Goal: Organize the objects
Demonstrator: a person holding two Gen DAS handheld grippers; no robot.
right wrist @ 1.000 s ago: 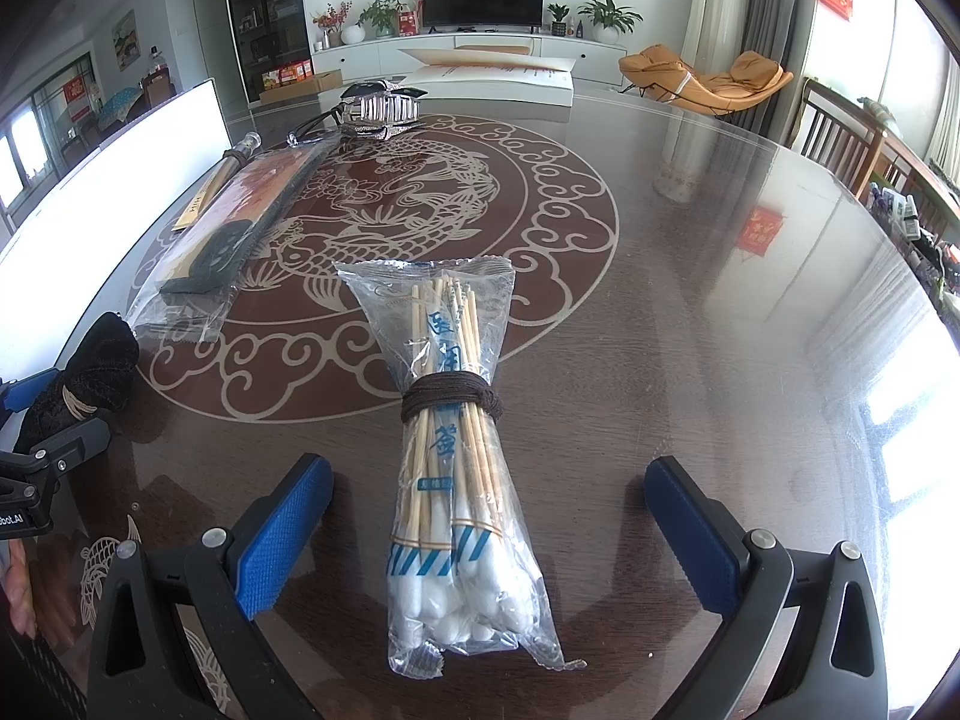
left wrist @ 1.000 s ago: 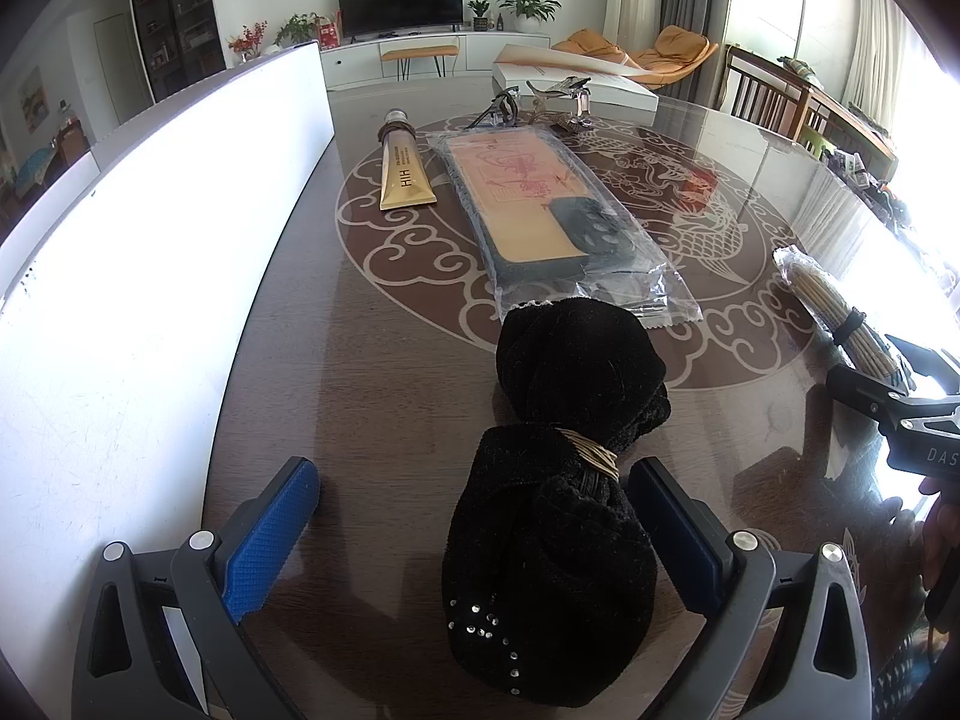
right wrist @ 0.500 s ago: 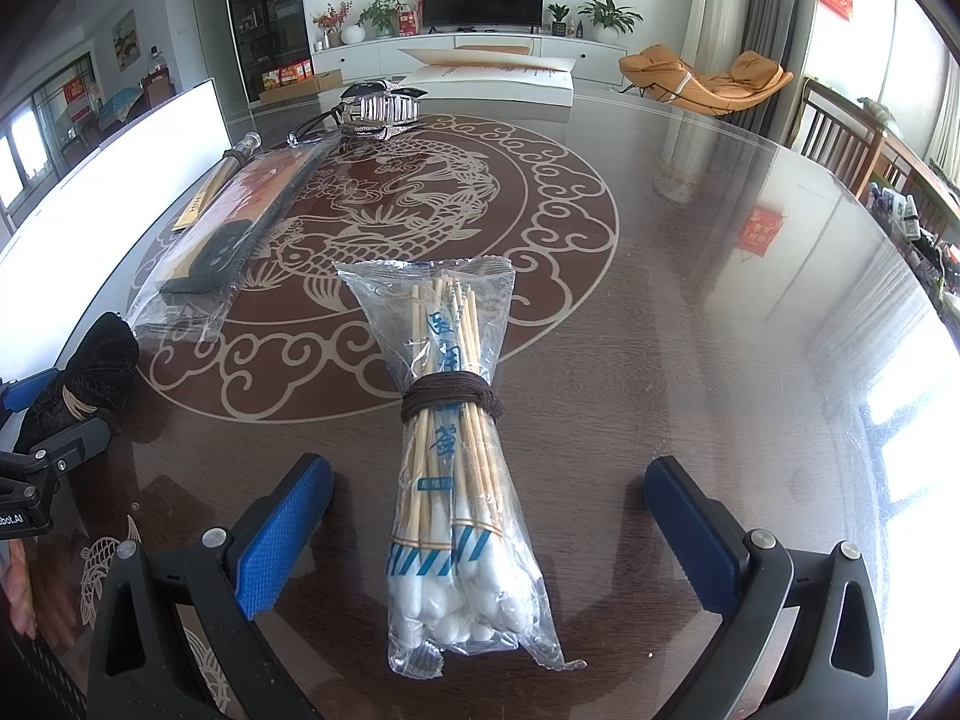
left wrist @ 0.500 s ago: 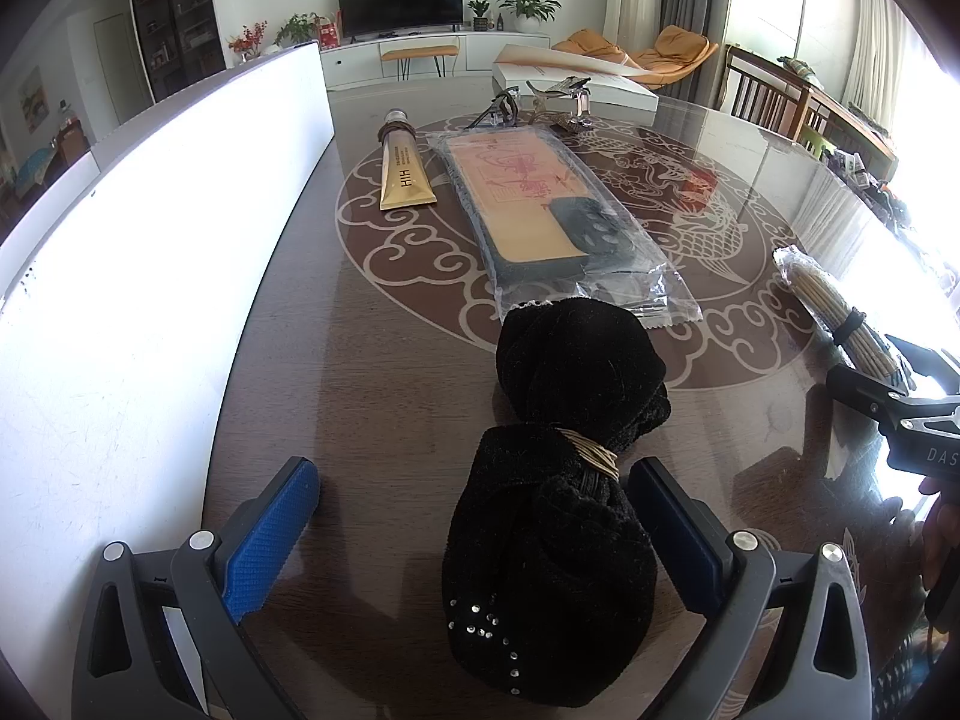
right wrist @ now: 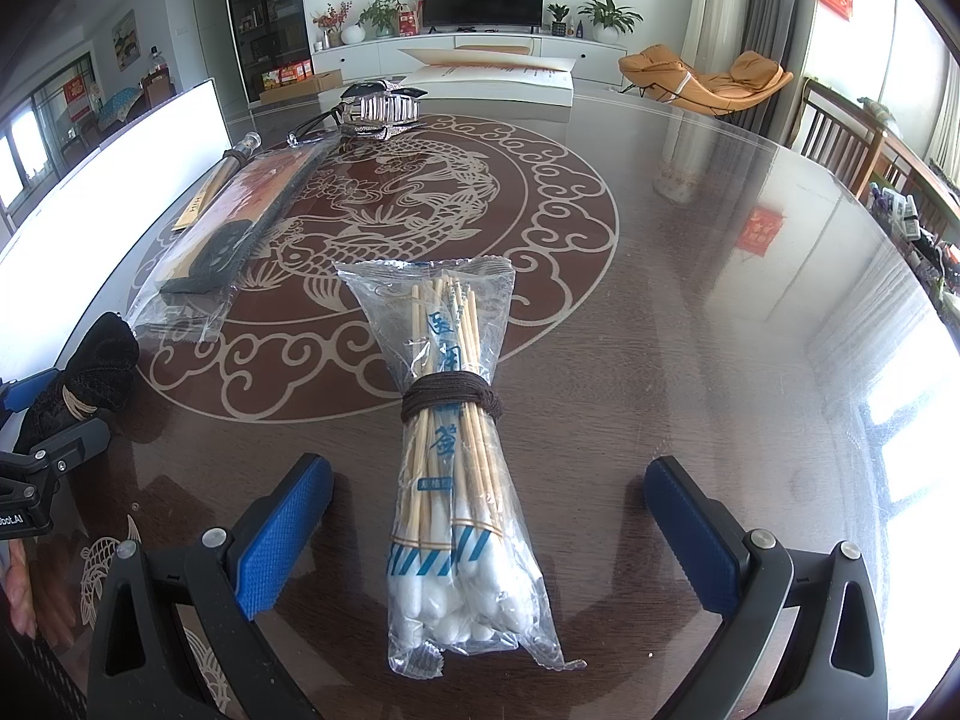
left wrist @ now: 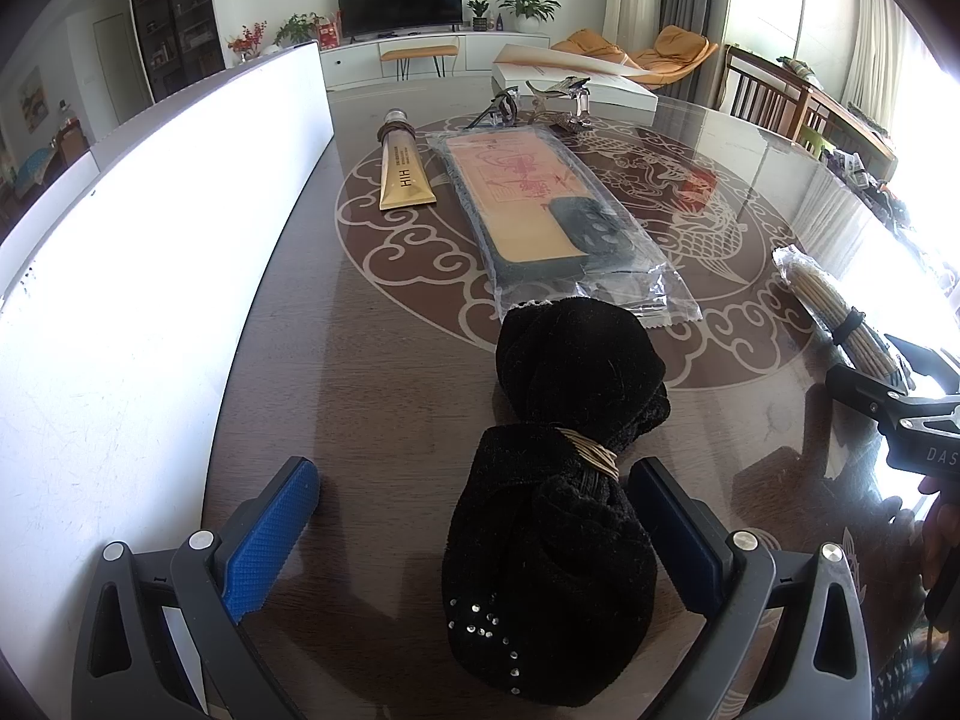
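Observation:
A black fuzzy cloth bundle (left wrist: pixel 564 480), tied in the middle with a tan band, lies on the dark table between the open fingers of my left gripper (left wrist: pixel 474 516). A clear bag of cotton swabs (right wrist: pixel 456 462), bound with a brown band, lies between the open fingers of my right gripper (right wrist: pixel 489 510). Neither gripper touches its object. A gold tube (left wrist: pixel 403 174) and a flat plastic-wrapped pack (left wrist: pixel 540 210) lie farther out. The cloth bundle also shows at the left of the right wrist view (right wrist: pixel 90 372).
A white board (left wrist: pixel 150 252) stands along the table's left side. A metal ornament (right wrist: pixel 378 108) and a white box (right wrist: pixel 486 75) sit at the far end. The table (right wrist: pixel 720 300) is glossy with a round fish pattern. Chairs stand at the right.

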